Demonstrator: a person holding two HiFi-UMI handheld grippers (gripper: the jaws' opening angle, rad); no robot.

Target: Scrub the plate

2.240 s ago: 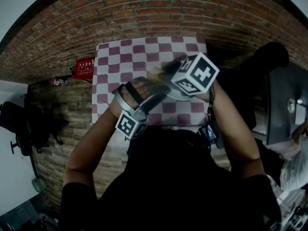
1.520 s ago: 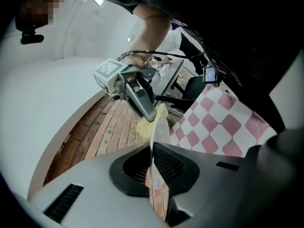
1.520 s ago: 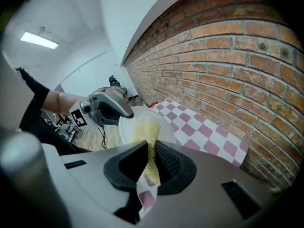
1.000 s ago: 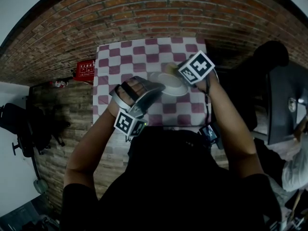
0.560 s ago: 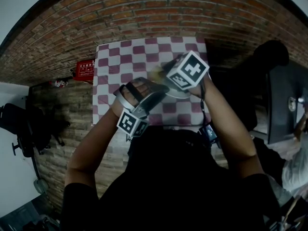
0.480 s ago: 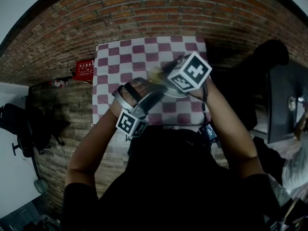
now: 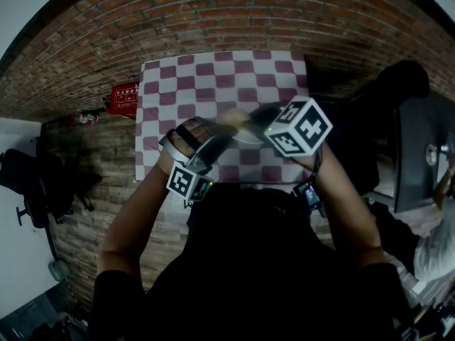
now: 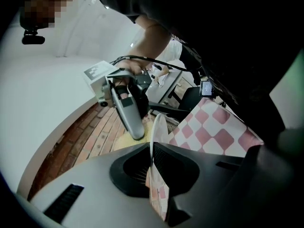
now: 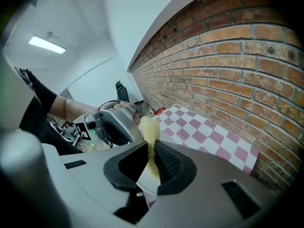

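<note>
A white plate (image 8: 157, 129) stands on edge in my left gripper (image 8: 152, 163), whose jaws are shut on its rim. In the head view the plate (image 7: 246, 136) is held over the near half of the pink-and-white checked table (image 7: 213, 77). My right gripper (image 9: 153, 163) is shut on a yellow sponge (image 9: 149, 131). From the head view the sponge (image 7: 229, 117) sits at the plate's far left edge, between my left gripper (image 7: 217, 139) and my right gripper (image 7: 249, 121). Whether the sponge touches the plate I cannot tell.
A red box (image 7: 124, 99) lies on the brick floor left of the table. A black office chair (image 7: 35, 183) stands further left. Dark furniture (image 7: 419, 155) fills the right side. A brick wall (image 9: 228, 46) runs behind the table.
My right gripper has pulled back toward me and risen, its marker cube now larger and lower right in the picture. The left gripper with the plate has shifted slightly down.
</note>
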